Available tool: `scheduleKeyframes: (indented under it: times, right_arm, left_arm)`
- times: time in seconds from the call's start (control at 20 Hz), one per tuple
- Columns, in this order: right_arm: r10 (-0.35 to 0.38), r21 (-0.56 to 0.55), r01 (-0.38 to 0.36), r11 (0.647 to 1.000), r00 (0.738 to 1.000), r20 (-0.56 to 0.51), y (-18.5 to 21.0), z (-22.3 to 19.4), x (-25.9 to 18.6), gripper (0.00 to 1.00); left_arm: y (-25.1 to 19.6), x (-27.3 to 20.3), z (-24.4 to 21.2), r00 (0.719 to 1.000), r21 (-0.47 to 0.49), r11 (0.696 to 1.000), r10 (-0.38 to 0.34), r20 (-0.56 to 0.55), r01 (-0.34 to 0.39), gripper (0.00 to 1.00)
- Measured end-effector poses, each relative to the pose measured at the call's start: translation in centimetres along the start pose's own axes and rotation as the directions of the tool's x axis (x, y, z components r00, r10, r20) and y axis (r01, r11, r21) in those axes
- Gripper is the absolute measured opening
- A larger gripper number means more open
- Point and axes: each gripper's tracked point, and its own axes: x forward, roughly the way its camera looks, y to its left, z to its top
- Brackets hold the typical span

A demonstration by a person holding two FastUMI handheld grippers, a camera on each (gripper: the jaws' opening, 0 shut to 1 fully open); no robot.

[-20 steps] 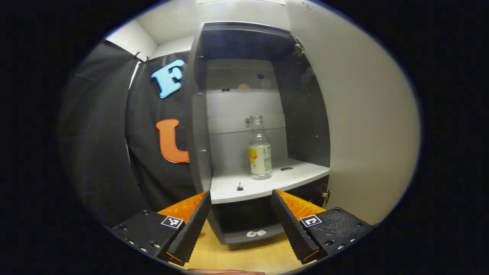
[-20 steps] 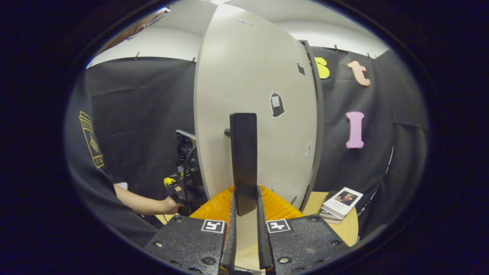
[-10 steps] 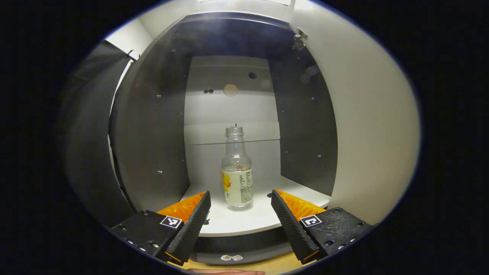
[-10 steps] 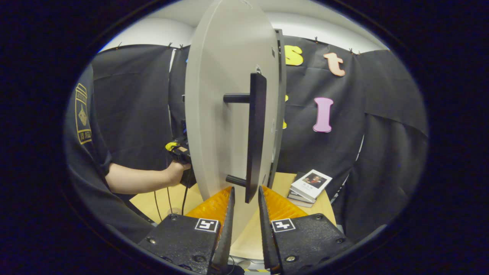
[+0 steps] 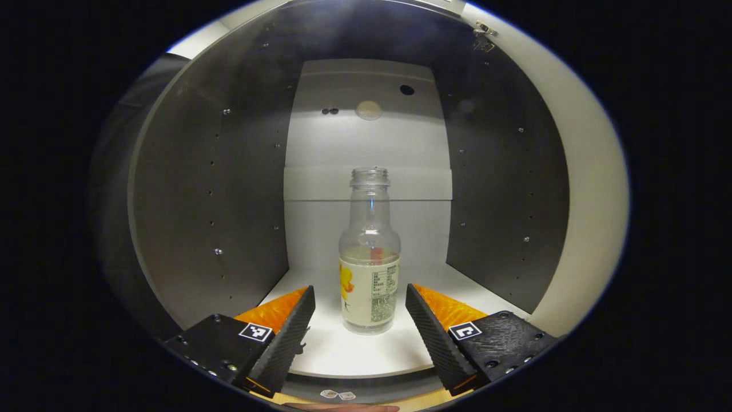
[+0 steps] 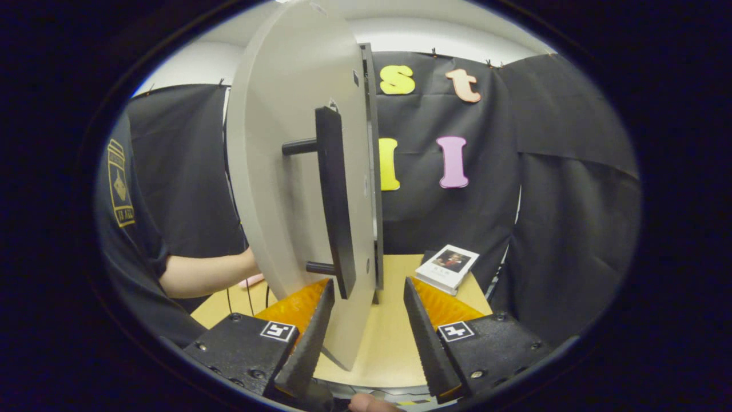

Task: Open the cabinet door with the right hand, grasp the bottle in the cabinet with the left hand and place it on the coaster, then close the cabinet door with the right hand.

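Observation:
In the left gripper view a clear bottle [image 5: 369, 269] with a yellow and white label stands upright on the white shelf [image 5: 366, 355] inside the open cabinet. My left gripper [image 5: 360, 312] is open, its fingers on either side of the bottle's lower part and a little short of it, not touching. In the right gripper view the pale cabinet door [image 6: 286, 171] stands swung open, edge-on, with its dark bar handle [image 6: 334, 200]. My right gripper [image 6: 366, 309] is open just below the handle's lower end, apart from it.
The cabinet's dark side walls [image 5: 217, 189] close in on both sides of the bottle. In the right gripper view a stack of books [image 6: 447, 268] lies on the wooden table [image 6: 394, 343], and a person's forearm [image 6: 211, 273] reaches in behind the door.
My left gripper has moved forward into the cabinet until the bottle stands between its fingers. My right gripper let go of the door handle and opened; the door has swung further open.

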Motion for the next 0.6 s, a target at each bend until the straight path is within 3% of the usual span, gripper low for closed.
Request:
scheduleKeyframes:
  times: [0.3, 0.45, 0.6]
  right_arm:
    - [-0.103, 0.061, 0.103, 0.993, 0.995, -0.011, -4.6, -0.7, -0.7, 0.76]
    - [-0.068, 0.138, 0.070, 0.988, 0.998, -0.018, -4.4, -1.3, 0.1, 0.77]
    - [-0.075, 0.099, 0.076, 0.992, 0.997, -0.018, -4.6, -1.3, 0.8, 0.77]
  left_arm:
    - [0.1, 2.3, 0.9, 0.999, -0.012, 0.999, 0.042, -0.001, -0.042, 0.96]
    - [0.1, 3.6, 0.8, 0.998, -0.028, 0.998, 0.057, -0.018, -0.057, 0.96]
    - [-0.1, 4.4, 0.6, 0.996, -0.048, 0.995, 0.081, -0.047, -0.083, 0.96]
